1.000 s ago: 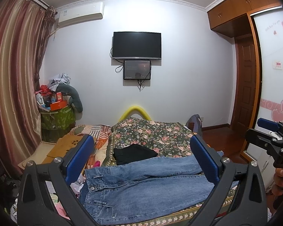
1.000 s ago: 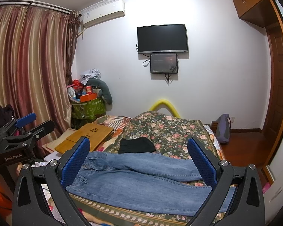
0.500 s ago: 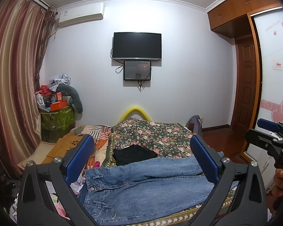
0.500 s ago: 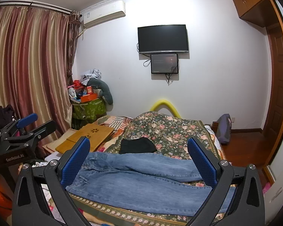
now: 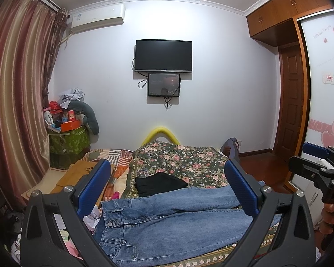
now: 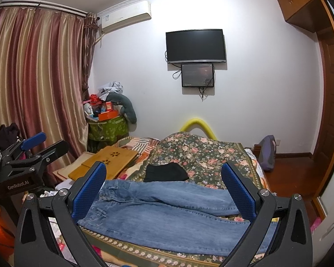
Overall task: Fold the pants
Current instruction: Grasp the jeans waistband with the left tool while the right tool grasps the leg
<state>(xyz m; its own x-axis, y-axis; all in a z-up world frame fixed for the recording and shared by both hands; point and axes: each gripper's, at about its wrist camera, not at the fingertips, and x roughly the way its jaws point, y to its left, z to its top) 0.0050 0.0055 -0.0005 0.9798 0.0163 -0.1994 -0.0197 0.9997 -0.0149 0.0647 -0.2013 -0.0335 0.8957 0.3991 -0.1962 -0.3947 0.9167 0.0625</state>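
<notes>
Item 1. Blue jeans (image 5: 167, 220): laid flat across the near edge of the bed, on the floral bedspread (image 5: 184, 160). The waistband is turned toward the bed's left edge and the legs are run toward its right edge. The two legs are spread slightly apart, the far one angled a little away from the near one. The same jeans are seen from the right wrist view (image 6: 167, 209).

Item 2. Left gripper (image 5: 167, 191): held above and short of the jeans, with its blue-padded fingers spread wide and nothing between them. No contact with the fabric is seen.

Item 3. Right gripper (image 6: 164, 191): held likewise over the near edge of the bed, its fingers parted wide and unloaded. Its blue finger pads (image 6: 90, 191) are shown clear of the denim.

Item 4. Black garment (image 5: 160, 183): folded, placed on the bedspread just behind the jeans, toward the middle of the bed.

Item 5. Wooden lap tray (image 6: 109, 162): set at the left edge of the bed, beside the striped bedding.

Item 6. Television (image 5: 163, 55): mounted on the far wall, with a smaller screen (image 5: 163, 84) fixed directly below it.

Item 7. Striped curtain (image 6: 33, 84): hung along the left wall.
</notes>
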